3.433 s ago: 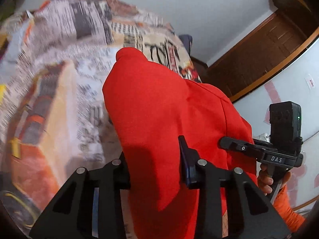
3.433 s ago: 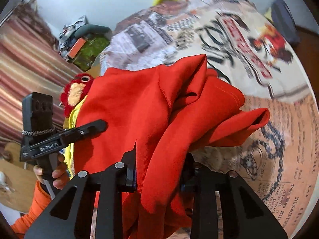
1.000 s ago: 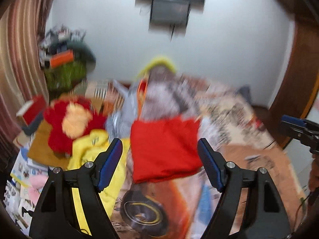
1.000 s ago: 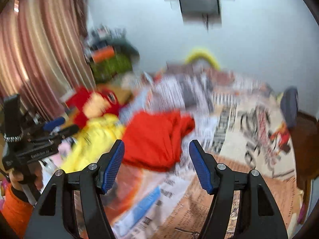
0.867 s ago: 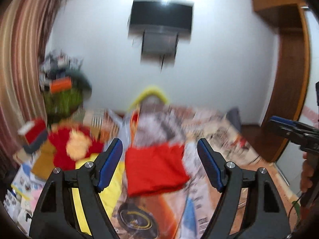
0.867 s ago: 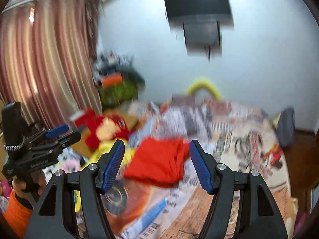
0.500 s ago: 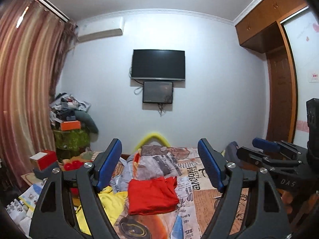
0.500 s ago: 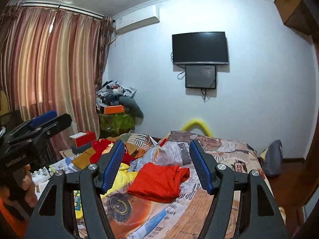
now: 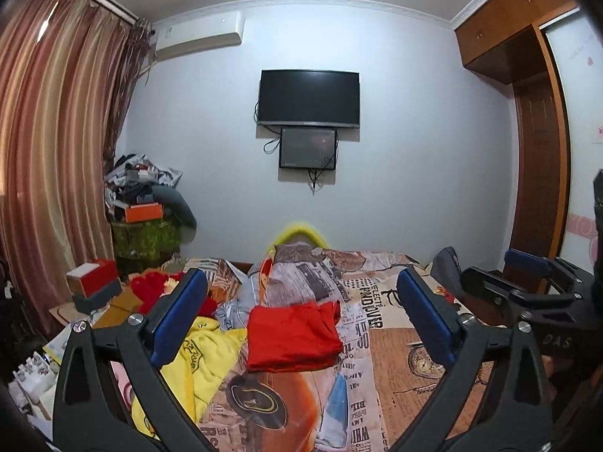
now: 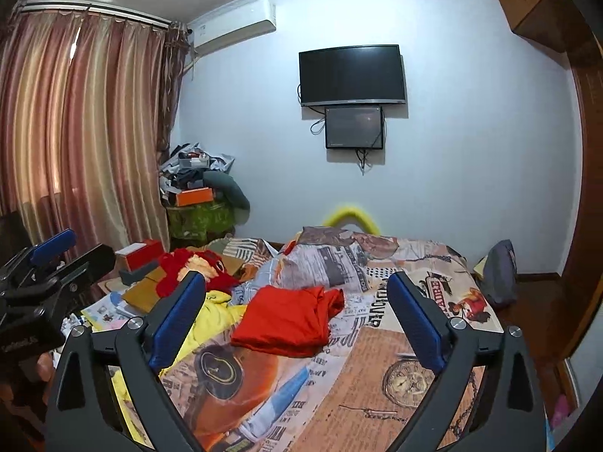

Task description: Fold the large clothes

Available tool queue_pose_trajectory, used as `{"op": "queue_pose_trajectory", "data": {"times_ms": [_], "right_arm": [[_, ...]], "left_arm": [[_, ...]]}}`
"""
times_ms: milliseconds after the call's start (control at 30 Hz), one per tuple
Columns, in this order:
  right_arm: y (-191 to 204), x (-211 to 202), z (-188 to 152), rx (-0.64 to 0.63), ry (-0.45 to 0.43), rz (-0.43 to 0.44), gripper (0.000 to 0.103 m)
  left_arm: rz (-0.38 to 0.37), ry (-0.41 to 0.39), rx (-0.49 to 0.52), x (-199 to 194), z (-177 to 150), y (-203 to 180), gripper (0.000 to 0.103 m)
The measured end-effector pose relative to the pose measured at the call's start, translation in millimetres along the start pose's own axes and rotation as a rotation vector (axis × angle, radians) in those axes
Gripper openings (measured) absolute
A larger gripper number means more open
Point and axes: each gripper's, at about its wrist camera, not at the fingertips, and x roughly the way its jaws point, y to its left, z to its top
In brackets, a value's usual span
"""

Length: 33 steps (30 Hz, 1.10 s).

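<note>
A red garment (image 9: pixel 294 335) (image 10: pixel 290 320) lies folded in a rough rectangle on the bed with the printed cover (image 9: pixel 399 350) (image 10: pixel 377 369). Both grippers are held back from it, pointing nearly level across the room. My left gripper (image 9: pixel 301 297) is wide apart with its jaws opening and nothing between them. My right gripper (image 10: pixel 296 295) is likewise spread, its jaws opening, nothing between them. Each gripper also shows at the edge of the other's view: the right gripper (image 9: pixel 527 286) at the right, the left gripper (image 10: pixel 56 260) at the left.
A yellow garment (image 9: pixel 199 354) (image 10: pixel 211 316) lies left of the red one, with a red plush toy (image 10: pixel 196 267) behind it. Boxes and a cluttered green stand (image 9: pixel 147 233) fill the left corner by the curtains. A wall TV (image 9: pixel 308 98) hangs ahead; a wooden wardrobe (image 9: pixel 535 196) stands right.
Both grippers let go of the red garment, which now lies folded on the bed. They pulled back and tilted up from it, and their jaws spread wider.
</note>
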Motion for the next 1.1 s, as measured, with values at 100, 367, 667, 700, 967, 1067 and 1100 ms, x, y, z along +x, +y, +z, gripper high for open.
{"op": "queue_pose_trajectory", "data": {"times_ms": [100, 367, 667, 700, 967, 1067, 1100], "right_arm": [[-3, -2, -2, 0.002, 0.003, -0.006, 0.096], [1, -7, -8, 0.008, 0.003, -0.009, 0.096], [-1, -7, -8, 0.027, 0.019, -0.008, 0.096], [-1, -6, -8, 0.028, 0.024, -0.006, 0.096], [0, -8, -6, 0.021, 0.033, -0.006, 0.096], [0, -9, -5, 0.023, 0.034, -0.004, 0.096], [0, -10, -5, 0.023, 0.034, -0.004, 0.096]], "left_arm": [[-0.008, 0.010, -0.028, 2, -1, 3, 0.101], [-0.010, 0.026, -0.048, 8, -5, 10, 0.101], [-0.004, 0.036, -0.041, 15, -9, 9, 0.101], [-0.007, 0.040, -0.043, 16, -9, 10, 0.101], [-0.012, 0.053, -0.040, 21, -14, 9, 0.101], [-0.017, 0.059, -0.045, 22, -15, 9, 0.101], [-0.019, 0.061, -0.046, 22, -15, 8, 0.101]]}}
